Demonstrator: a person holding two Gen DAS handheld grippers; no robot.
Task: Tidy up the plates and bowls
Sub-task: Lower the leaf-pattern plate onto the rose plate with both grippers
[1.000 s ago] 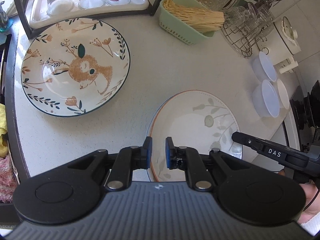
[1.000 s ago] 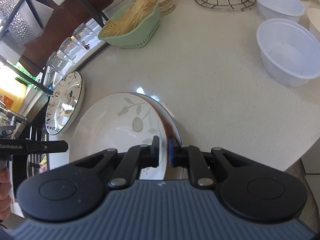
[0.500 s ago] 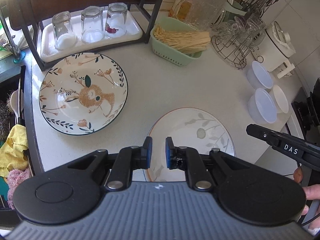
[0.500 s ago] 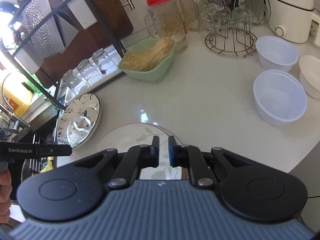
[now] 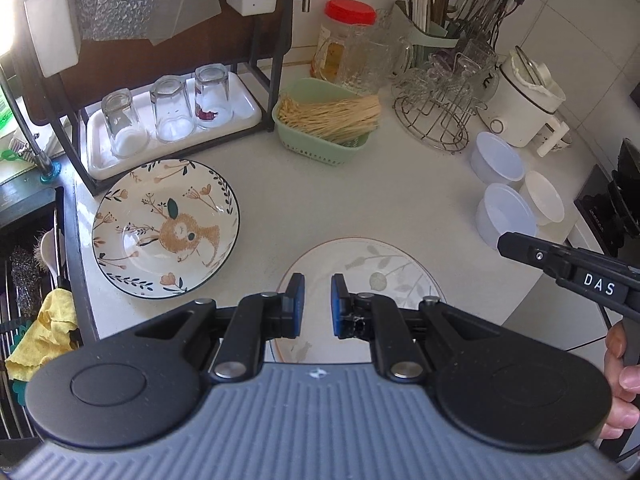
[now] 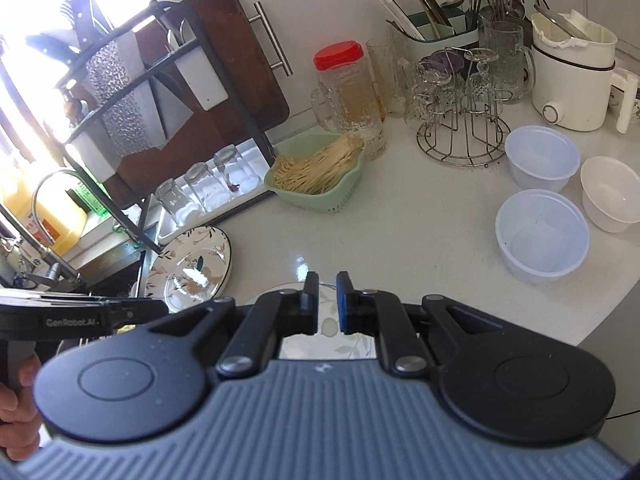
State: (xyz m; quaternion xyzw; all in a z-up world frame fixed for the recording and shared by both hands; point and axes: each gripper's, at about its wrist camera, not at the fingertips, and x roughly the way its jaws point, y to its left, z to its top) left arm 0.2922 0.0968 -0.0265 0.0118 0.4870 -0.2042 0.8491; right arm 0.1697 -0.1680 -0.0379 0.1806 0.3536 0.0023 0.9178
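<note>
A white leaf-pattern plate (image 5: 372,268) lies on the counter near its front edge; it also shows in the right wrist view (image 6: 330,326). A deer-pattern plate (image 5: 166,228) lies to its left, also in the right wrist view (image 6: 190,268). Three white bowls stand at the right: two plastic bowls (image 6: 542,236) (image 6: 542,158) and a smaller bowl (image 6: 612,192). My left gripper (image 5: 317,306) is open a little and empty, raised above the leaf plate. My right gripper (image 6: 327,306) is open a little and empty, also above that plate.
A green basket of sticks (image 5: 324,124), a tray of upturned glasses (image 5: 168,120) under a black rack, a wire glass stand (image 5: 436,120), a red-lidded jar (image 5: 344,40) and a white cooker (image 5: 524,100) line the back. The sink (image 5: 28,280) lies left.
Both grippers have risen and pulled back from the leaf plate, which now lies flat on the counter. The right gripper no longer straddles its rim.
</note>
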